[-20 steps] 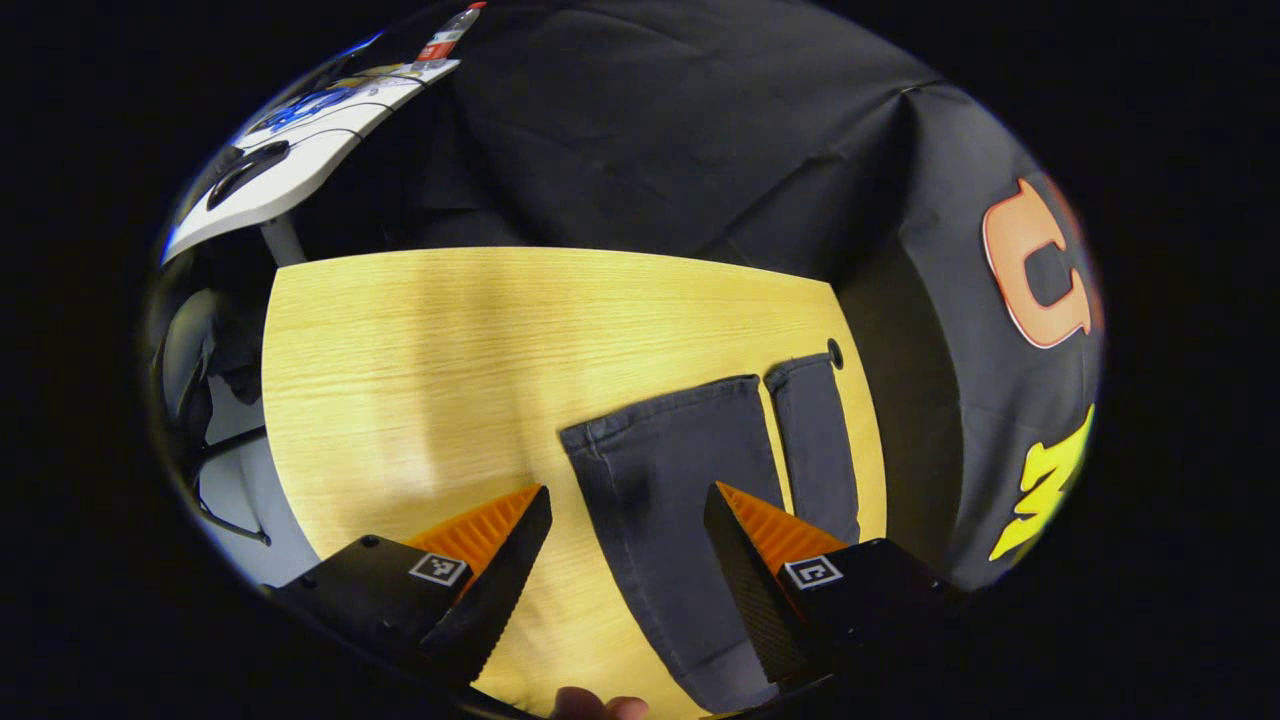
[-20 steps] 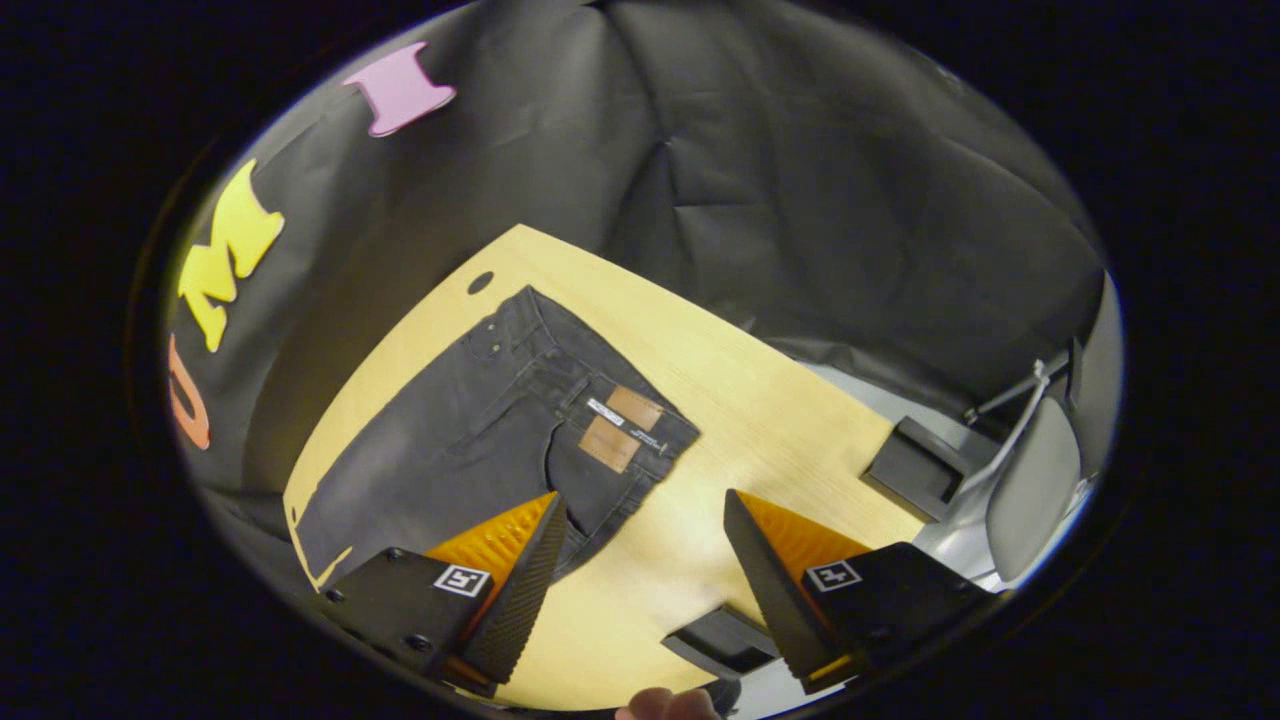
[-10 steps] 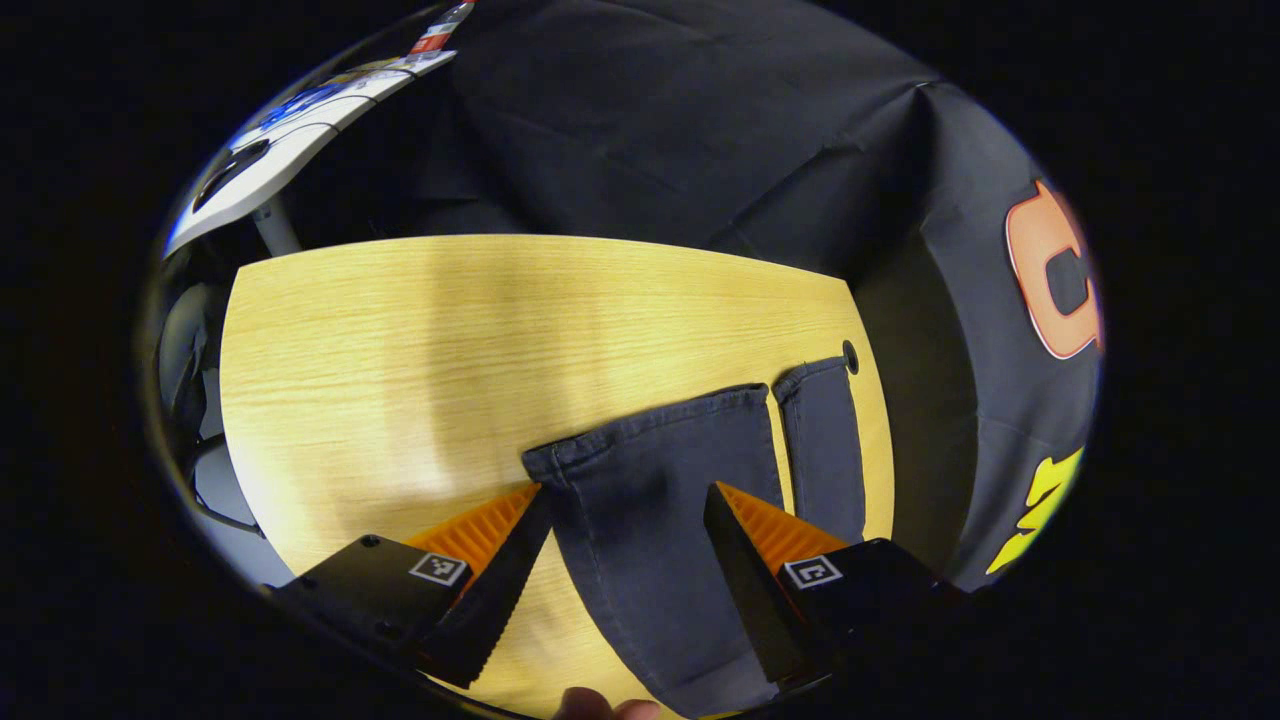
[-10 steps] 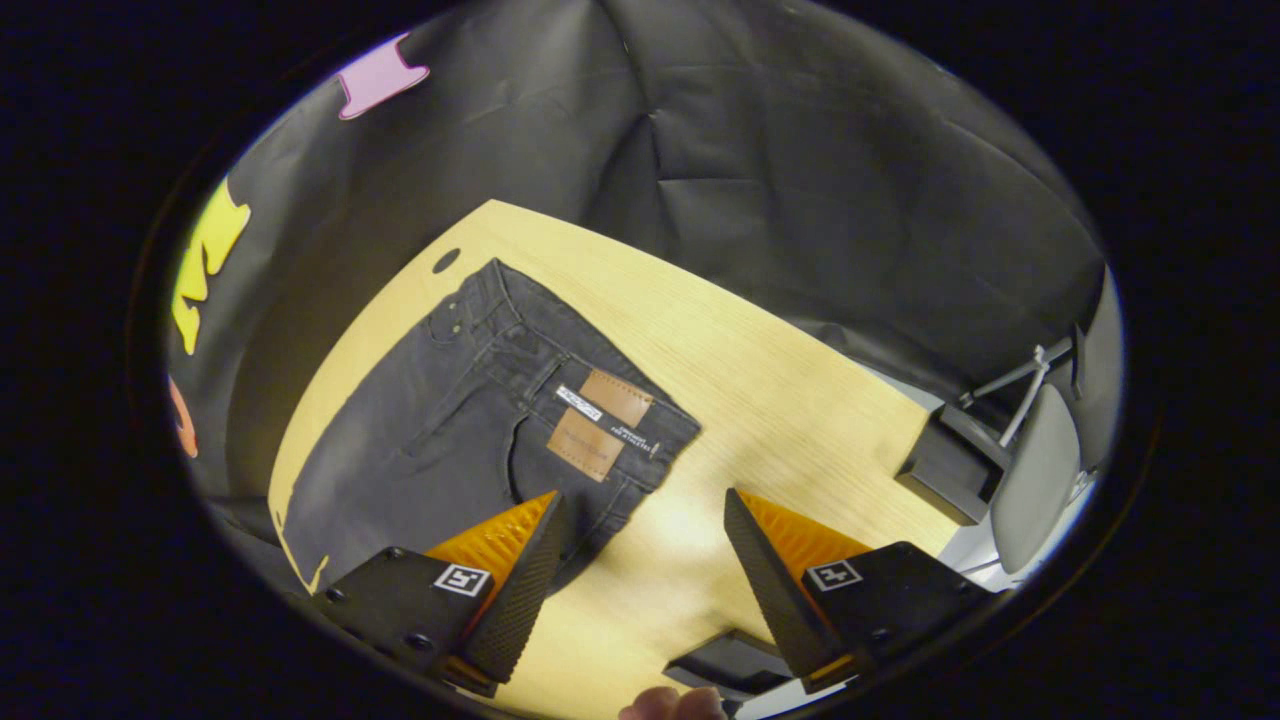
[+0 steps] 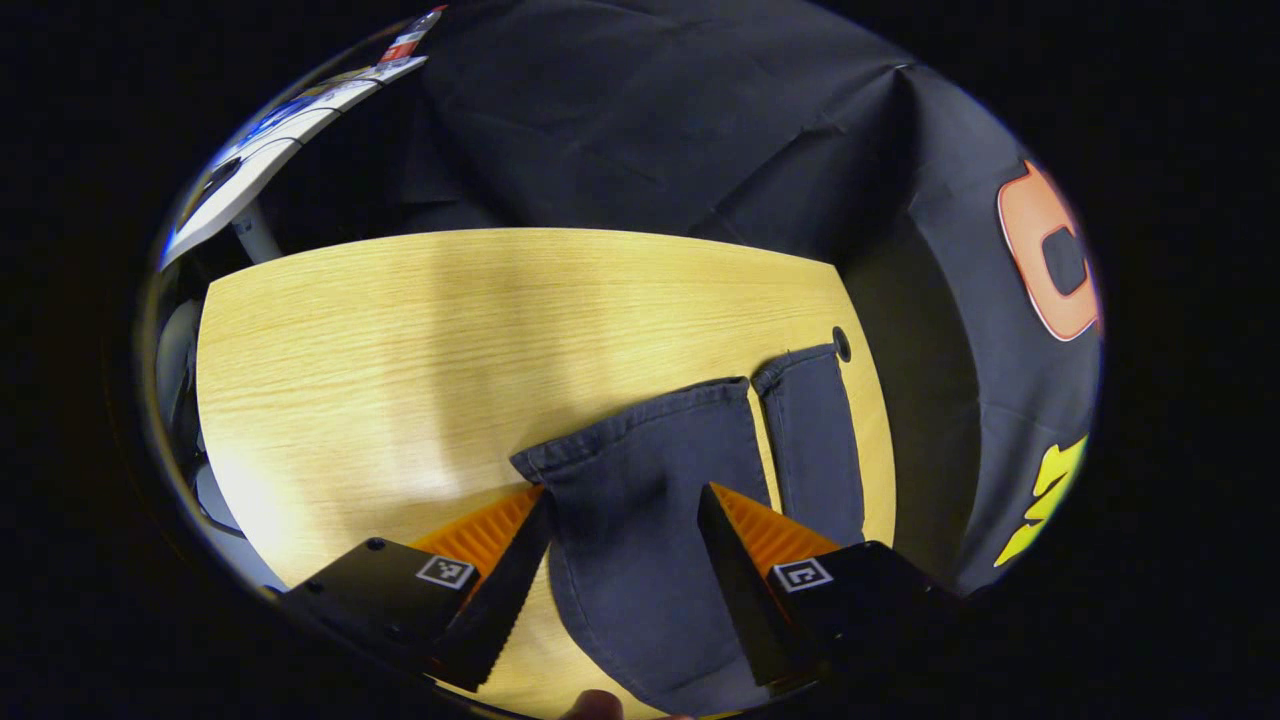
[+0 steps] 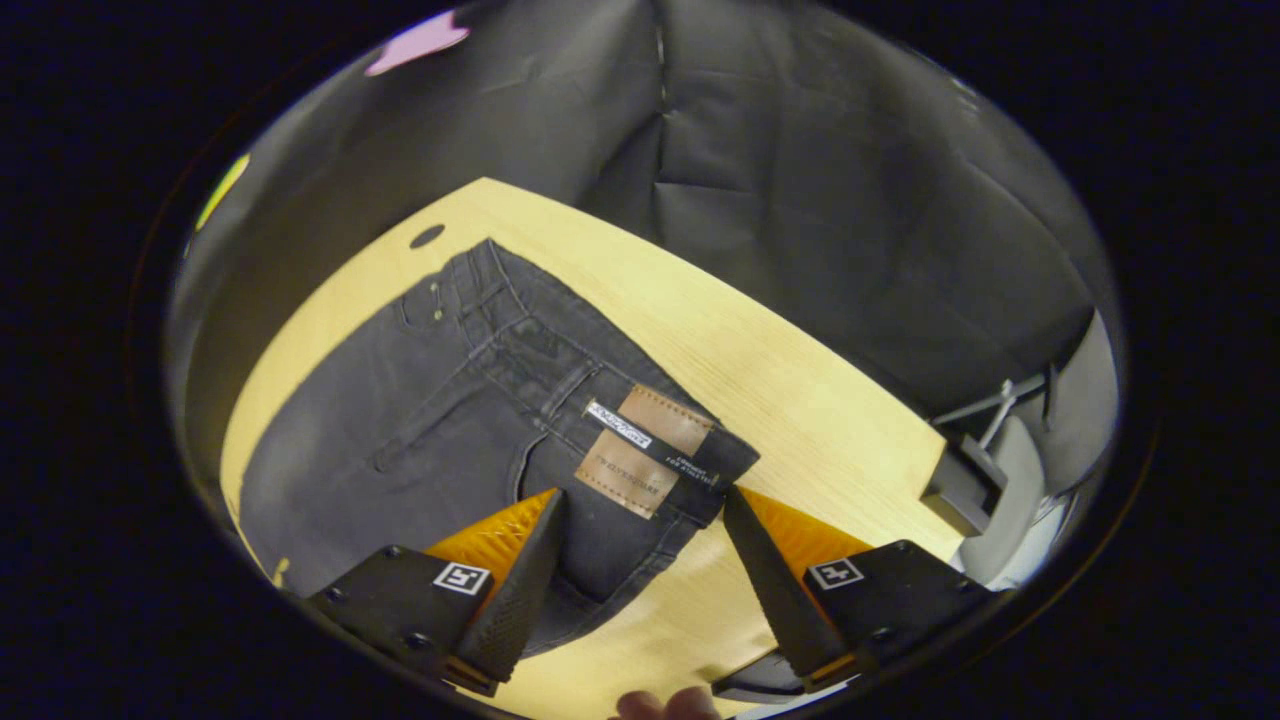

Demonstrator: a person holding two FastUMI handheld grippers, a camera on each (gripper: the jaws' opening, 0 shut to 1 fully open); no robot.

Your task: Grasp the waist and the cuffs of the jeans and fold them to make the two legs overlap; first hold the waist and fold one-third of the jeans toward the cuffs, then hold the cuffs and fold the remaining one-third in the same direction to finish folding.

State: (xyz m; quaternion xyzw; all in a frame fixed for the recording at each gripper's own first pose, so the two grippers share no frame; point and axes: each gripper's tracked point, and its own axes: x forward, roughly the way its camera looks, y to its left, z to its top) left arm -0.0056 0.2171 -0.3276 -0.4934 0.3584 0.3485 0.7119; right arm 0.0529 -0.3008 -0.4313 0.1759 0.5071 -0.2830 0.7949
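Dark grey jeans lie flat on a light wooden table [image 5: 400, 340]. In the left gripper view both legs run side by side, the near cuff [image 5: 630, 420] wide and the far cuff [image 5: 800, 362] narrow. My left gripper [image 5: 622, 500] hovers open over the near leg, just behind its cuff. In the right gripper view the waist [image 6: 560, 350] points up-right, with a brown leather patch [image 6: 645, 450] on its near corner. My right gripper [image 6: 640, 505] is open above that corner, holding nothing.
A round cable hole [image 5: 842, 345] sits in the table beside the far cuff. A white desk [image 5: 260, 160] stands beyond the table's left end. A grey chair [image 6: 1010, 480] and a dark box [image 6: 965, 480] stand off the table's right edge. Black cloth walls surround the table.
Both grippers have moved closer over the jeans. The near cuff now lies between the left fingers, and the waist corner with the patch lies between the right fingers. Both stay open.
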